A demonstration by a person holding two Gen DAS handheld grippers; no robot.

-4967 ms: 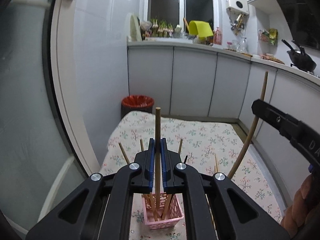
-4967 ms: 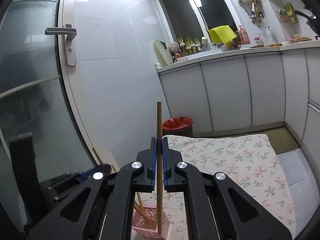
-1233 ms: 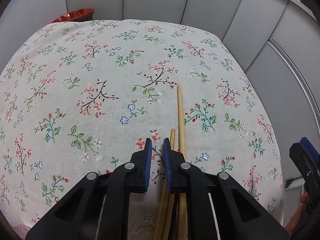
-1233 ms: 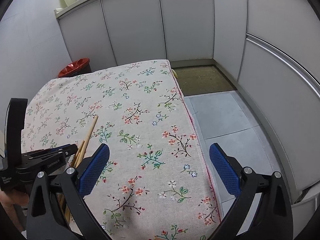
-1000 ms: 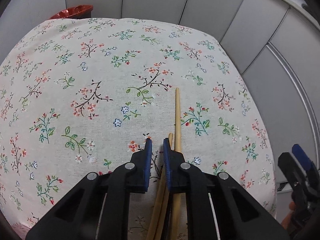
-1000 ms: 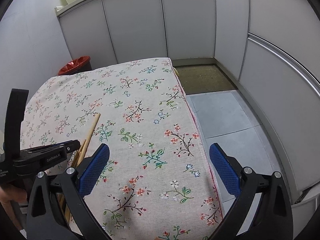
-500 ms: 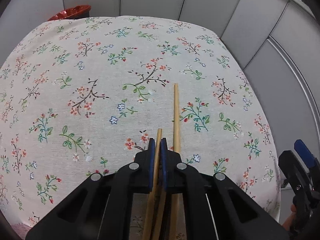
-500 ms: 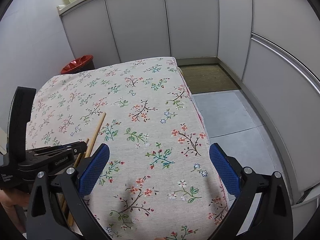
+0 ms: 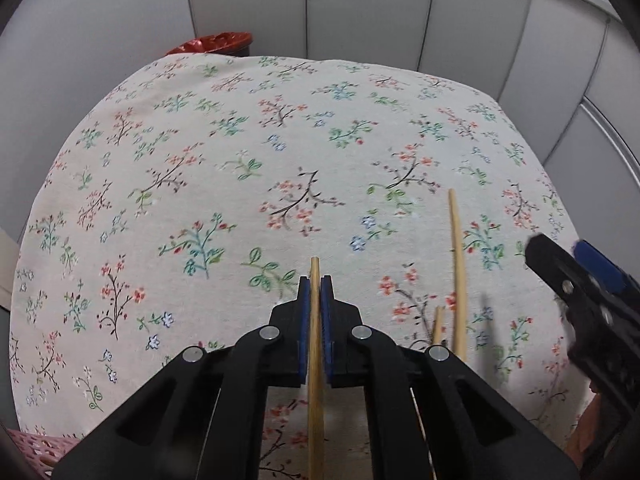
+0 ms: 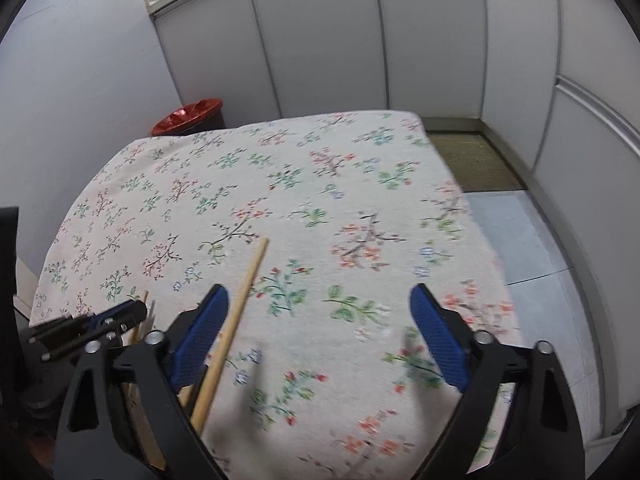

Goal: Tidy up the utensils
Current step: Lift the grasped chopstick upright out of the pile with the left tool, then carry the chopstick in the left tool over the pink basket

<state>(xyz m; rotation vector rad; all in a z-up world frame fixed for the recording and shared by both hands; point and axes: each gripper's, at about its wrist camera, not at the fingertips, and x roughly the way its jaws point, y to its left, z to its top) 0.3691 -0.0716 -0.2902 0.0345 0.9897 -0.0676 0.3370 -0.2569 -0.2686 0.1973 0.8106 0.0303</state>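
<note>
Now left gripper clamps one chopstick at frame centre, right gripper gapes; next, likely the pink basket, lower left.

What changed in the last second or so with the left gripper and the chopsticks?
The left gripper closed on one chopstick and carried it left, away from the long chopstick lying on the tablecloth. The right gripper stayed open and empty.

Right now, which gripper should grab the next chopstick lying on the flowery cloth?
Probably the right gripper. Its jaws are wide open and empty, and a long chopstick lies on the tablecloth just beside its left finger. The left gripper is already shut on another chopstick.
</note>
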